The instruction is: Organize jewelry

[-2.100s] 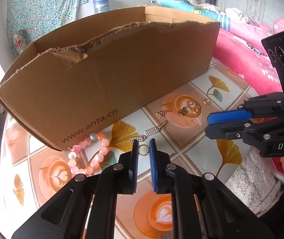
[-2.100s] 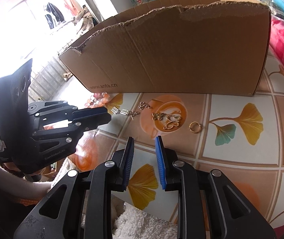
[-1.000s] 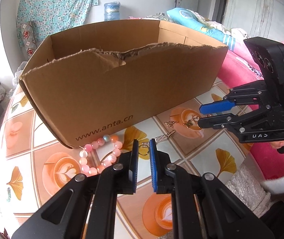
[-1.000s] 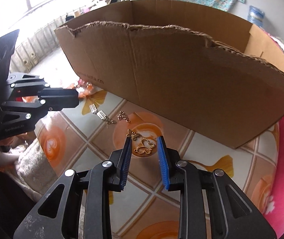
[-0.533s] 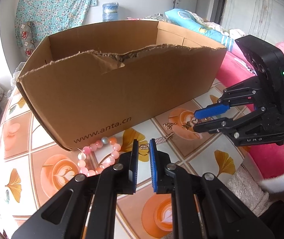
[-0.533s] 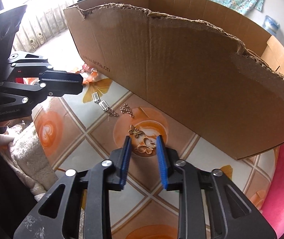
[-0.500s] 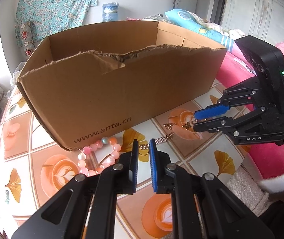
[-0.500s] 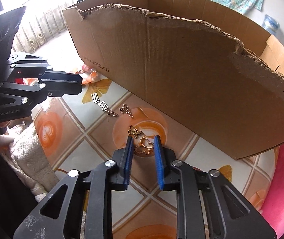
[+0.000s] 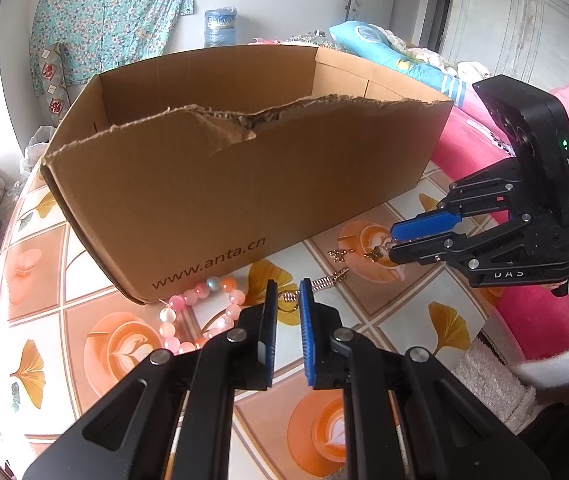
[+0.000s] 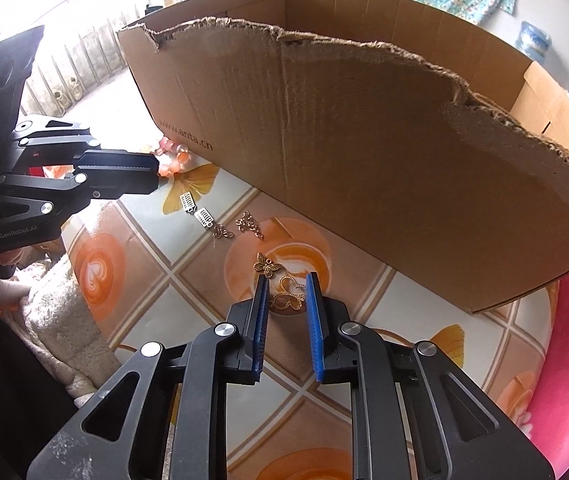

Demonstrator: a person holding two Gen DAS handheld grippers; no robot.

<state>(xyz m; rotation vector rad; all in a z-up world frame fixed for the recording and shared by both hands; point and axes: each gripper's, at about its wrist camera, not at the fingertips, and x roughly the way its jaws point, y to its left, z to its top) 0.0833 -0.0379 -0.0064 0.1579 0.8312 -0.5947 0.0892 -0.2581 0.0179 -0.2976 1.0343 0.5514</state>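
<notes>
Gold, thin and flat, the open-work butterfly charm (image 10: 289, 295) lies on the bench (image 10: 140, 280), right between the blue pads of the right gripper (image 10: 286, 282). That gripper stands narrow, and I cannot tell if the pads press on the charm yet, because they hide its edges. The charm is so flat that the pads may slide over it or flick it away across the shiny patterned cloth. A small dark gold butterfly charm (image 10: 267, 266) sits just beside the left pad, so it could get bumped or pinched too.

The left gripper (image 9: 285, 286) is narrow as well, with nothing held. It hovers over a thin gold ring (image 9: 289, 307) by the pink bead bracelet (image 9: 200, 312).

A bit farther out lie two little silver comb clips (image 10: 196, 208) and two small gold chain bits (image 10: 240, 226). These are well apart from the butterfly charms.

Behind all of it stands the big brown cardboard box (image 10: 364, 152) with a torn top edge. Its tall front wall stands between the jewelry and the inside of the box, so anything picked up likely has to go up and over that rough edge. A charm held loosely could drop there.
</notes>
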